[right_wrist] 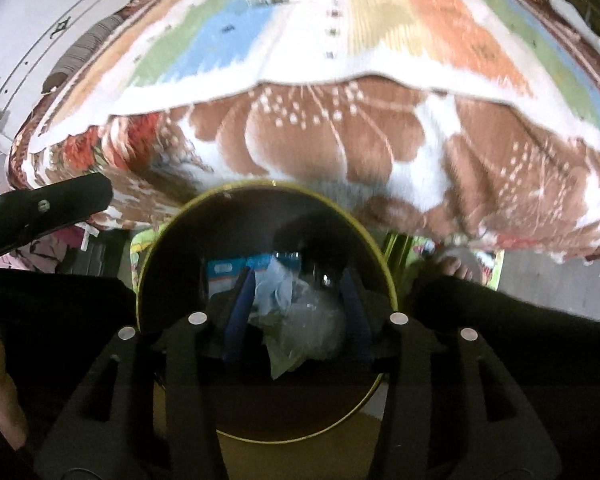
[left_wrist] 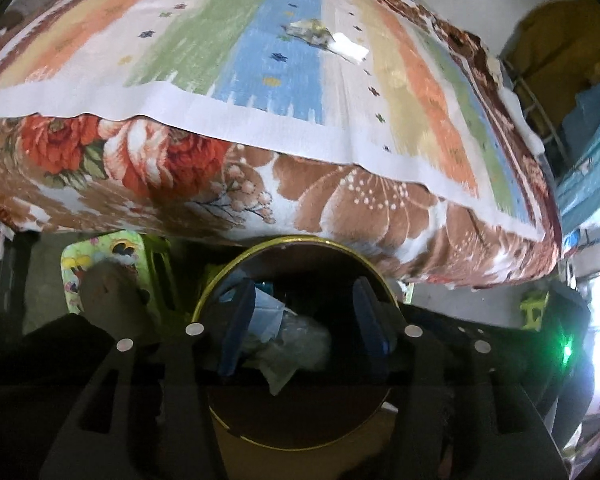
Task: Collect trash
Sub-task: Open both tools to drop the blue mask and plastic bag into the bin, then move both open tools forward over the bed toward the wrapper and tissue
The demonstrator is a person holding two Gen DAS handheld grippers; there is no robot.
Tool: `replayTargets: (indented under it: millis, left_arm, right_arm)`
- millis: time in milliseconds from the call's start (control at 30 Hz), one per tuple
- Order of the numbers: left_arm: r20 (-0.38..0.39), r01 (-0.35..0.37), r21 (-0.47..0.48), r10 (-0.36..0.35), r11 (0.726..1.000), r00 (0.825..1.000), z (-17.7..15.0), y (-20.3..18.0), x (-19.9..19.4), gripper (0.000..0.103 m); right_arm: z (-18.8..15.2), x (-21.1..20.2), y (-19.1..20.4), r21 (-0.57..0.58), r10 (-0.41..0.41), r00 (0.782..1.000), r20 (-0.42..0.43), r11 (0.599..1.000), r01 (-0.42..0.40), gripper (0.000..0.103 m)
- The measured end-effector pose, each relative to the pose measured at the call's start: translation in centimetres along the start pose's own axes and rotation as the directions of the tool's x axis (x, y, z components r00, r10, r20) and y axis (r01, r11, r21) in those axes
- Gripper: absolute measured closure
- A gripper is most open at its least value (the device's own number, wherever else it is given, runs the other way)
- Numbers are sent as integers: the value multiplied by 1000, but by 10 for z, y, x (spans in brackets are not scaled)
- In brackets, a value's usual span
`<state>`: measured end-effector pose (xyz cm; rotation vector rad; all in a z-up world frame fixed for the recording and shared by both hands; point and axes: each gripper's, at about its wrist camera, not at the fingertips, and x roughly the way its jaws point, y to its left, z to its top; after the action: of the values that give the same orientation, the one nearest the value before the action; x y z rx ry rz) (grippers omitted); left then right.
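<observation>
Brass-yellow rim first: the round bin (left_wrist: 296, 344) sits on the floor just below the near edge of the bed (left_wrist: 260, 200), and both of your grippers hang over its mouth. Your left gripper (left_wrist: 300, 328) has its blue jaws apart, with nothing pressed between them; crumpled clear plastic and blue wrappers (left_wrist: 296, 344) lie loose in the bin beneath. Your right gripper (right_wrist: 296, 316) is likewise parted over the same heap of trash (right_wrist: 296, 320), gripping nothing. The bin's far rim nearly meets the brown flowered blanket (right_wrist: 332, 140) hanging over the bed's edge, so room is tight there. Beyond the bin, up on the striped sheet (left_wrist: 260, 60), a crumpled wrapper (left_wrist: 310, 32) and a white scrap (left_wrist: 350, 48) lie touching, well apart from the bin. Left of the bin stands a green patterned stool (left_wrist: 116, 264). The sheet around those two scraps lies open.
</observation>
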<state>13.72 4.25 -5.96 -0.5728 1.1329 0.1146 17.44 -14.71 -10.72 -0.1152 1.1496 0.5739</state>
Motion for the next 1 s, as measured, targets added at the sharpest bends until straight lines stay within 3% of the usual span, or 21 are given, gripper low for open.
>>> replayTargets:
  millis: [233,367,567,800,867,1000]
  left_arm:
    - [86,8,37,-11,999,996,6,-8,-21,37]
    - [175,8,97,-24,995,984,9,-16,-43,30]
    - [248,-6,171,-37,985,968,21,-29,-65,24]
    - [276,-9,179,-42,984,960,43,-32,-70,16]
    - [289,8,174,-59,985,955,50,-32,-72,13]
    - [357,14,156,-70,988,932,65,-30,-83,6]
  right_arm:
    - [8,-27,2,-19,33,994,104,999,-31,52]
    - [11,-43,2,-38,38,987,158,999,-33,46]
    - [30,-68,0,-85,58,971,232,996,-39,37]
    - [53,-80,-2,-98,100,955,278,992,-75,23]
    - [60,-83,-1,-108,103,953,284,991,-75,13]
    - [74,-93,-1,-128,96,940,328,990,-57,9]
